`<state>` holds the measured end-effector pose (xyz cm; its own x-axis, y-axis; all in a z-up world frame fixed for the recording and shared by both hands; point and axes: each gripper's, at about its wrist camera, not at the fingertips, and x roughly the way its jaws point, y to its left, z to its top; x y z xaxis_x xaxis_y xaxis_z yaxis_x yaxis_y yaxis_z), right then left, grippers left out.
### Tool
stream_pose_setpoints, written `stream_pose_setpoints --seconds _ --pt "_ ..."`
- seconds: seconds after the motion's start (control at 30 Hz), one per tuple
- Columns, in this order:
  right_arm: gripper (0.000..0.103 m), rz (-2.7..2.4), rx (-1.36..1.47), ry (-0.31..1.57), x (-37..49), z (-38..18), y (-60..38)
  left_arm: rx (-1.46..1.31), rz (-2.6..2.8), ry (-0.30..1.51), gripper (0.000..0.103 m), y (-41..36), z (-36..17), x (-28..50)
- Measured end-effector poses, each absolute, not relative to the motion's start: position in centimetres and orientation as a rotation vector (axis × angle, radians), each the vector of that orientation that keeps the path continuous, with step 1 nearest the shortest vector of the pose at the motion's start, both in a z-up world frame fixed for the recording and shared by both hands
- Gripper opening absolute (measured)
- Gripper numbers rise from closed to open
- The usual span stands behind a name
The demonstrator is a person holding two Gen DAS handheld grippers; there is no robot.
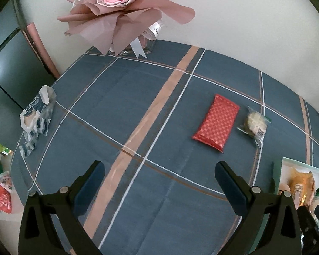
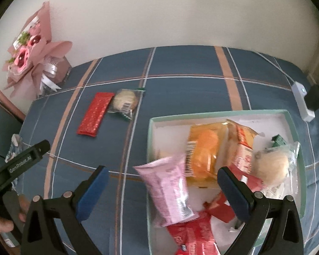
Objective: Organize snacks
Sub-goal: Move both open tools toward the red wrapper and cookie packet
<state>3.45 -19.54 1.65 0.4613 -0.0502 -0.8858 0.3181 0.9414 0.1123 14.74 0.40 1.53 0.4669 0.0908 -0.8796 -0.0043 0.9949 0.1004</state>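
Observation:
A red snack packet (image 1: pixel 215 122) (image 2: pixel 95 114) and a clear-wrapped round pastry (image 1: pixel 255 124) (image 2: pixel 124 102) lie side by side on the blue checked tablecloth. A pale green box (image 2: pixel 219 114) (image 1: pixel 284 170) holds several snacks: a pink packet (image 2: pixel 170 188) leaning over its left wall and blurred, an orange packet (image 2: pixel 206 155), a wrapped round bun (image 2: pixel 270 165) and red packets (image 2: pixel 191 235). My left gripper (image 1: pixel 159 184) is open and empty above bare cloth. My right gripper (image 2: pixel 162 188) is open, over the box's near left part with the pink packet between its fingers.
A pink rose bouquet (image 1: pixel 121 6) (image 2: pixel 32 59) stands at the table's far edge by the wall. An opened blue-white wrapper (image 1: pixel 36 116) lies at the left table edge. A white device (image 2: pixel 302 99) lies at the far right. Bags (image 1: pixel 0 193) sit beyond the left edge.

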Motion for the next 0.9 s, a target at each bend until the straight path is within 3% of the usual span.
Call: stream_pose_setpoints --seconds 0.9 --pt "0.101 -0.157 0.204 1.057 11.1 0.0 -15.2 0.058 -0.025 1.107 0.103 0.2 -1.8 19.8"
